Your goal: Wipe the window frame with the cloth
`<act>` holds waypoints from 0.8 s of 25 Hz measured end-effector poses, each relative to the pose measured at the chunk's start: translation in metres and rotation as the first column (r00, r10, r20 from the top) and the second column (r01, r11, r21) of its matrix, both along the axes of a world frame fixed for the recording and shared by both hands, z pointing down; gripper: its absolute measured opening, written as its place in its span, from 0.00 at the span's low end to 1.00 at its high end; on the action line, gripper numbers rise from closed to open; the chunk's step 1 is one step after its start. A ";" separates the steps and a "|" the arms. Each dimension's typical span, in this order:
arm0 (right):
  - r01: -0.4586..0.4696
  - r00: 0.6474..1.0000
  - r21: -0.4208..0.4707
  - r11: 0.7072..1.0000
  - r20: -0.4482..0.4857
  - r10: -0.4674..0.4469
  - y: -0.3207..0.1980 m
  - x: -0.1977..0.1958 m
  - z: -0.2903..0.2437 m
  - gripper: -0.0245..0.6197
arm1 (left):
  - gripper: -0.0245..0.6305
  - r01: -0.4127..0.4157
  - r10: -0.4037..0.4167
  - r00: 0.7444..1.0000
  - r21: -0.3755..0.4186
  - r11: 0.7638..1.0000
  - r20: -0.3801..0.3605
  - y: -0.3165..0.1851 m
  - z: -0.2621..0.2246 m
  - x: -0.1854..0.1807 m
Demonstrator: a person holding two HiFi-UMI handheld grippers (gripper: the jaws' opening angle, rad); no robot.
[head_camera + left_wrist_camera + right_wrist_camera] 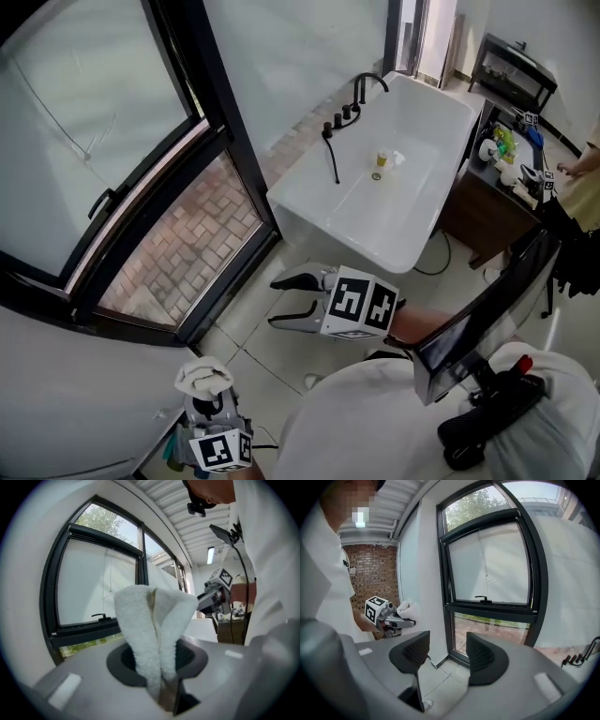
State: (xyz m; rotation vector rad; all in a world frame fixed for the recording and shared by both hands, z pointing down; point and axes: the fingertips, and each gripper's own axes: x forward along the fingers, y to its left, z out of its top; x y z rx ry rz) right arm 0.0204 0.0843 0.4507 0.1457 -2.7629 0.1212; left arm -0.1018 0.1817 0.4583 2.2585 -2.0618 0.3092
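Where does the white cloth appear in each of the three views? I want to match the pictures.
Head view: bottom left, the cloth sticks up from the left gripper.
Left gripper view: centre, the cloth fills the middle, clamped.
Right gripper view: left of middle, small, the cloth.
Shared landmark: the black window handle.

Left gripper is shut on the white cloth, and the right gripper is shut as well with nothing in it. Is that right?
Not quite. The right gripper is open, not shut: the right gripper view shows its jaws apart, with only the floor seen between them. The rest holds: the left gripper is shut on the white cloth, and the right one has nothing in it.
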 end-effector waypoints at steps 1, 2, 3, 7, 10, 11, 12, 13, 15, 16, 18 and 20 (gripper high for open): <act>0.005 1.000 0.001 1.000 0.000 -0.005 0.002 0.008 -0.002 0.42 | 0.24 0.006 -0.006 1.000 -0.004 1.000 -0.005 0.001 0.001 0.008; 0.009 1.000 0.001 1.000 0.001 -0.009 0.003 0.017 -0.003 0.42 | 0.24 0.011 -0.012 1.000 -0.008 1.000 -0.010 0.001 0.001 0.016; 0.013 1.000 0.002 1.000 0.006 -0.013 0.003 0.026 -0.005 0.42 | 0.24 0.015 -0.015 1.000 -0.008 1.000 -0.012 0.001 -0.001 0.025; 0.020 0.999 0.009 1.000 0.026 -0.020 0.002 0.067 -0.009 0.42 | 0.24 0.013 -0.013 1.000 0.022 1.000 -0.014 -0.008 -0.014 0.073; 0.033 0.998 0.006 0.999 0.053 -0.033 0.006 0.093 -0.018 0.42 | 0.24 0.002 -0.002 1.000 0.038 0.999 -0.011 -0.014 -0.023 0.107; 0.038 0.997 0.004 0.999 0.066 -0.038 0.008 0.100 -0.023 0.42 | 0.24 -0.003 0.003 1.000 0.044 0.999 -0.004 -0.015 -0.026 0.118; 0.043 0.996 0.001 0.999 0.078 -0.043 0.009 0.107 -0.027 0.42 | 0.24 -0.006 0.006 1.000 0.049 0.999 0.005 -0.015 -0.030 0.127; 0.048 0.995 -0.002 0.999 0.086 -0.047 0.011 0.114 -0.029 0.42 | 0.24 -0.008 0.007 1.000 0.051 0.999 0.015 -0.014 -0.033 0.136; 0.061 0.993 -0.006 0.998 0.097 -0.060 0.015 0.127 -0.030 0.42 | 0.24 -0.002 0.000 1.000 0.049 0.999 0.030 -0.010 -0.036 0.152; 0.070 0.993 -0.006 0.998 0.101 -0.069 0.017 0.133 -0.030 0.42 | 0.24 0.006 -0.007 0.999 0.047 0.999 0.031 -0.008 -0.036 0.158; 0.086 0.990 -0.004 0.996 0.108 -0.085 0.020 0.143 -0.031 0.42 | 0.24 0.023 -0.024 0.999 0.042 0.999 0.028 -0.004 -0.034 0.169; 0.100 0.989 -0.003 0.995 0.113 -0.099 0.023 0.152 -0.031 0.42 | 0.24 0.038 -0.038 0.999 0.033 0.999 0.024 0.001 -0.032 0.179</act>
